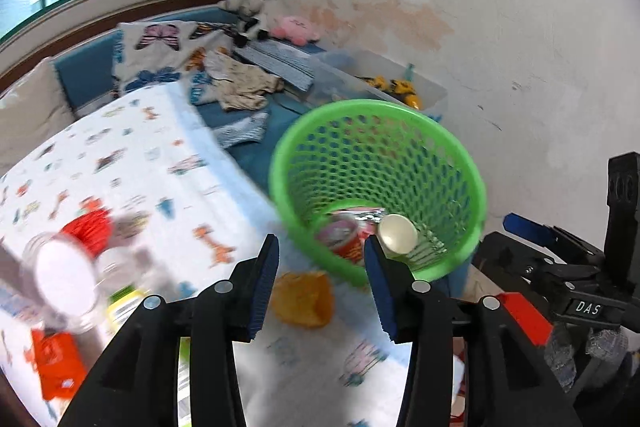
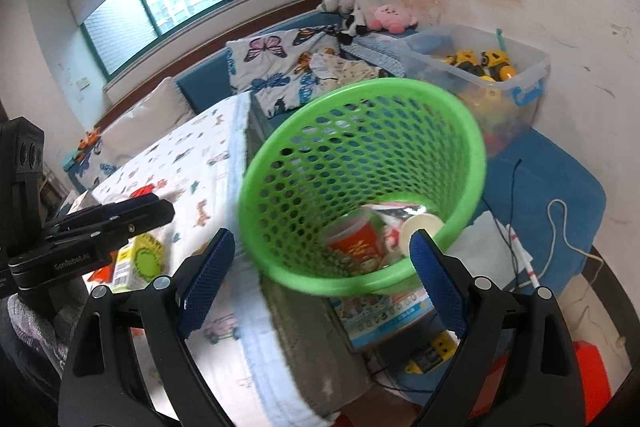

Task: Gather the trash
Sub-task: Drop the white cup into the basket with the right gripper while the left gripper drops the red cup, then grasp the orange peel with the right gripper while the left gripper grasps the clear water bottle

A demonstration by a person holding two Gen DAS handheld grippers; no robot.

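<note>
2 pairs of jaws are mine, and both stand apart with nothing between them: my left gripper (image 1: 322, 259) partly parted, my right gripper (image 2: 320, 255) wide. The green basket (image 1: 460, 155) sits just ahead at the bench (image 1: 160, 155) edge, already holding a red cup (image 2: 356, 243) and a white cup (image 1: 398, 233). An orange wrapper (image 1: 304, 299) lies on the bench just beyond my left jaws. I judge it light, crinkly and slippery; I would pinch its raised edge.

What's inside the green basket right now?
In the green basket: a red printed cup, a white cup on its side, and a silvery wrapper behind them. These cover the basket floor, so anything underneath stays hidden.
</note>
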